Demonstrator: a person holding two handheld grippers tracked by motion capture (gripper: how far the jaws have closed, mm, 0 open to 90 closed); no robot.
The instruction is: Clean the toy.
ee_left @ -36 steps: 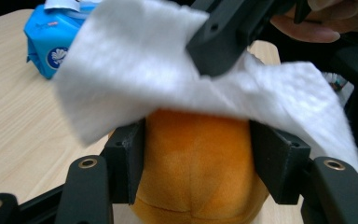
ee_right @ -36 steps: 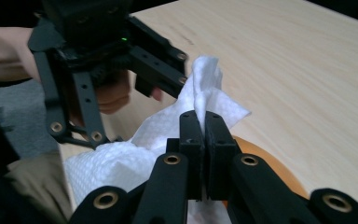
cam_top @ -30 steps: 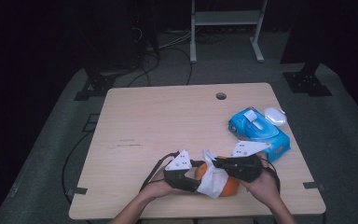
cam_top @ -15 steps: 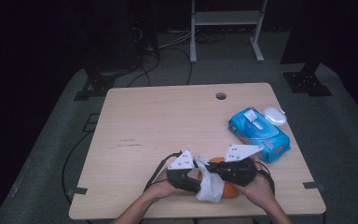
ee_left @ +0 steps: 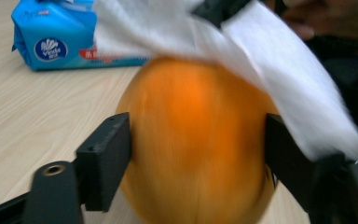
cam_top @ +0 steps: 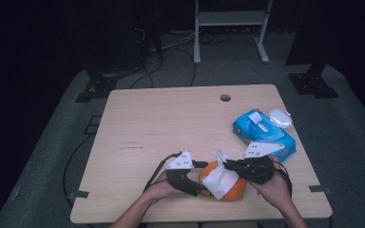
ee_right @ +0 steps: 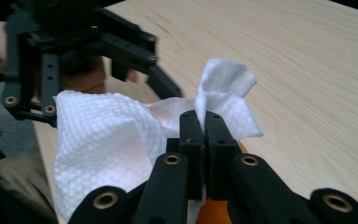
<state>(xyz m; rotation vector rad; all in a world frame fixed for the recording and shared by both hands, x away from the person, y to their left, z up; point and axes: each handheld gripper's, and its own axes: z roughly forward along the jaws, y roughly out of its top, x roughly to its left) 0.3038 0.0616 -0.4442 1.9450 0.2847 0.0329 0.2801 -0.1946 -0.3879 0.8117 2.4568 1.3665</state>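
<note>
The left gripper (ee_left: 198, 154) has its two black jaws spread around a round orange fruit (ee_left: 198, 144), one pad on each flank; they have just been opening, and motion blur hides whether the pads still press the skin. The right gripper (ee_right: 204, 128) is clenched on a crumpled white textured wipe (ee_right: 107, 149), its jaws pinching a fold that sticks up between them. In the high view the fruit (cam_top: 233, 190) sits at the lower middle of the pale wooden table (cam_top: 171, 123), draped by the wipe (cam_top: 218, 175), between the two grippers. A blue pack of wet wipes (cam_top: 264, 133) lies at the right. The fruit's lower edge is cut off in the left gripper view.
</note>
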